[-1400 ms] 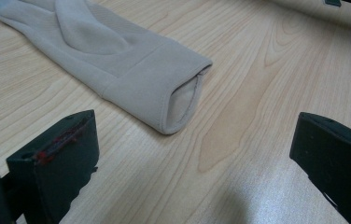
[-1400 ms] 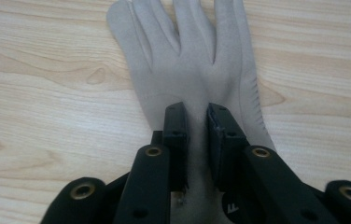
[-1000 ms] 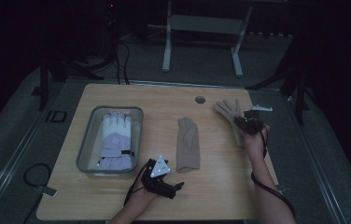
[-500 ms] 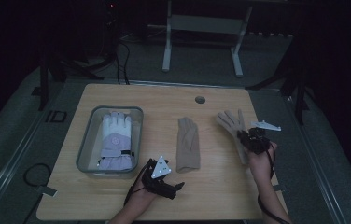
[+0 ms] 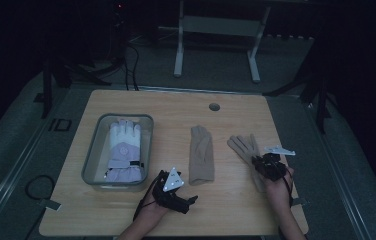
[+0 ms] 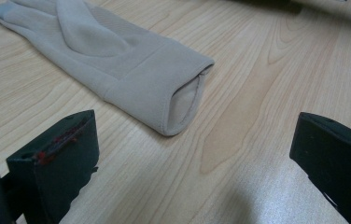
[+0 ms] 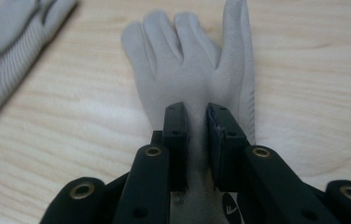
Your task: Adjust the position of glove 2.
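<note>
Right now my right gripper (image 7: 196, 140) pinches the cuff of a beige glove (image 7: 187, 65) lying flat on the tabletop (image 7: 313, 70), its fingers pointing away ahead of me; the cuff itself is hidden under the jaws. My left gripper (image 6: 192, 168) rests spread wide, with a second glove (image 6: 117, 60) just ahead, fingertips cut off.

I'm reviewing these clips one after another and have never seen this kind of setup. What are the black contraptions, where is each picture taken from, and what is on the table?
A person sits at a wooden table holding a hand-operated two-jaw gripper in each hand. The high view looks down from above; the other two come from cameras riding on the grippers.

The left gripper rests on the table with its jaws wide apart, pointing at the cuff of a beige glove. The right gripper is pinched on the cuff of a second beige glove, which lies flat with its fingers spread.

At the left, a clear plastic bin holds a white and lilac ski glove.
</note>
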`<state>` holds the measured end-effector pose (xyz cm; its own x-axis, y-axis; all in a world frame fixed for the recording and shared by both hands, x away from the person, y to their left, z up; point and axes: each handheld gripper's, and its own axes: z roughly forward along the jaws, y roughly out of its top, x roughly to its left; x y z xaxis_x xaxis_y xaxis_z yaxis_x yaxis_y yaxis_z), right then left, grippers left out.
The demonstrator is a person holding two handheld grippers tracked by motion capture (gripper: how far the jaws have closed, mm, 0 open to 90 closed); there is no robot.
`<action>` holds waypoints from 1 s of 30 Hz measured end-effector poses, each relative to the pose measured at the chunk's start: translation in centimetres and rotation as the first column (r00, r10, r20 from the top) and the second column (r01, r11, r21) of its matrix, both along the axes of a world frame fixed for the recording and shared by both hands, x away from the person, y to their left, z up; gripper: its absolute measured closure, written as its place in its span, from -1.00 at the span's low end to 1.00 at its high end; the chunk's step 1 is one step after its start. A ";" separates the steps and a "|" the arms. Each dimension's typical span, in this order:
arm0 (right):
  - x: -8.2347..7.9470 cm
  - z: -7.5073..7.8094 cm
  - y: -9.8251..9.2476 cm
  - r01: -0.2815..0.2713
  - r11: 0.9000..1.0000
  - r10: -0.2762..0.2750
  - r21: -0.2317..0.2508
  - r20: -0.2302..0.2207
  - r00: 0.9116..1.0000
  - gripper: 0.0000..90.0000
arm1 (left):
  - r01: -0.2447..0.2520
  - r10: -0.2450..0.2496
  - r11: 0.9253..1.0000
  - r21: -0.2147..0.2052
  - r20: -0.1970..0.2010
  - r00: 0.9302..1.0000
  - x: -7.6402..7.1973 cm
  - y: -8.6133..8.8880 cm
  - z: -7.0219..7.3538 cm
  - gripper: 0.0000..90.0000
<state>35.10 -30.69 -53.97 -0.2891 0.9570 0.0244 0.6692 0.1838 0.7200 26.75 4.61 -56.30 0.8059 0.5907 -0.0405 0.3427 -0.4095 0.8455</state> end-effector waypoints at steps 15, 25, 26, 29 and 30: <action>0.5 0.8 -0.5 -0.092 0.996 0.092 -0.012 0.008 0.996 0.34 | 0.004 -0.004 1.000 0.005 -0.002 1.000 0.0 -0.1 -0.1 -0.97; 1.7 0.7 -1.8 -0.250 0.967 0.248 -0.047 -0.049 0.968 0.21 | -0.001 0.001 1.000 0.002 0.000 1.000 -0.1 -0.1 0.0 -0.97; 1.8 0.5 -1.9 -0.255 0.966 0.252 -0.048 -0.055 0.966 0.19 | -0.001 0.001 1.000 0.000 0.000 1.000 -0.1 -0.1 0.0 -0.97; 2.3 -0.1 -2.2 -0.272 0.962 0.269 -0.027 -0.067 0.961 0.17 | -0.001 0.001 1.000 0.005 0.003 1.000 -0.1 -0.2 0.0 -0.97; 2.3 -0.4 -2.2 -0.275 0.961 0.273 -0.031 -0.062 0.960 0.19 | 0.001 -0.001 1.000 0.007 0.002 1.000 -0.1 -0.2 0.0 -0.97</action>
<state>37.44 -32.91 -54.35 -0.5397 0.8418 0.0124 0.6287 0.3932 0.6709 26.60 4.42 -56.33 0.8064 0.5903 -0.0347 0.3405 -0.4156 0.8434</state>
